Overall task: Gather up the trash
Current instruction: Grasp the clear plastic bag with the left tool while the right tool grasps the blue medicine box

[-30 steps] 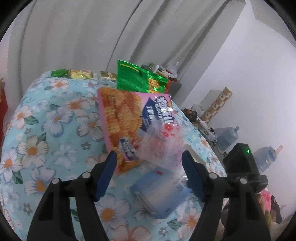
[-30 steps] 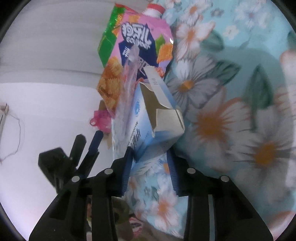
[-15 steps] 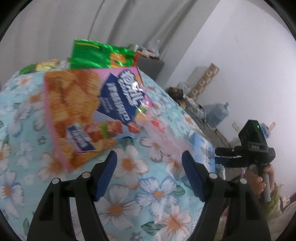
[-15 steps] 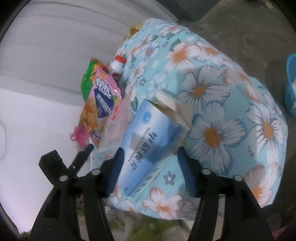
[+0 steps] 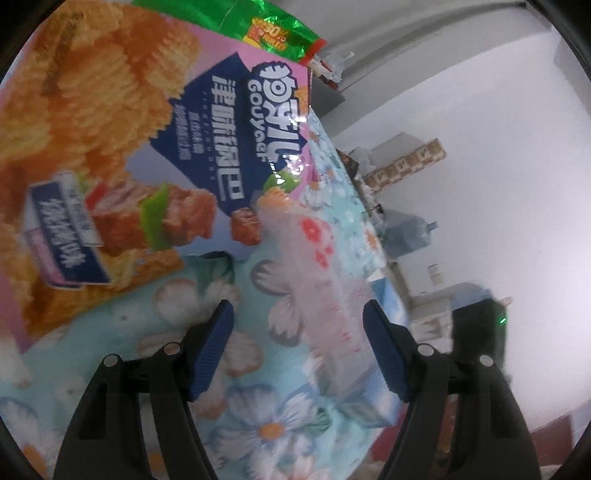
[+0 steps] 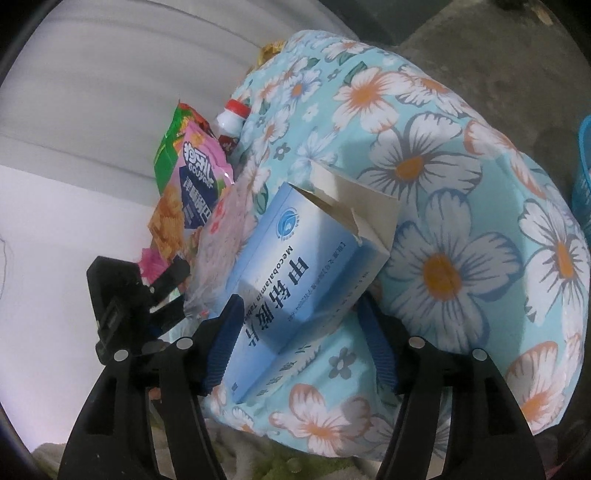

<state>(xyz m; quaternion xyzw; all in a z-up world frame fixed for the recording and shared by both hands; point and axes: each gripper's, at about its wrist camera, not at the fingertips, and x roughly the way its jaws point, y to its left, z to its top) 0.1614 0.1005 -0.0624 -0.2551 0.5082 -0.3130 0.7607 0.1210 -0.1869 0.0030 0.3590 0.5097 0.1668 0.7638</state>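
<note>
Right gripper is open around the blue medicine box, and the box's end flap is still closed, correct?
Not quite. The right wrist view shows the right gripper open around the blue medicine box, but the box's end flap is torn open and stands up, not closed.

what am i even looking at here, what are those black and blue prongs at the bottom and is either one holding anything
There is no robot: a person holds a two-finger tool in each hand, with a wide-angle camera on each looking along its fingers. The black arms with blue pads are those fingers.

The left tool stands open over a flowered cloth. Before it lie a pink snack bag, a green bag behind it, and a clear plastic wrapper between the pads, not gripped.

The right tool shows the same pile from the side. Its jaws have just opened; a blue medicine box with a torn-open flap sits between them, not visibly pinched. A red-capped bottle stands behind the bags.
</note>
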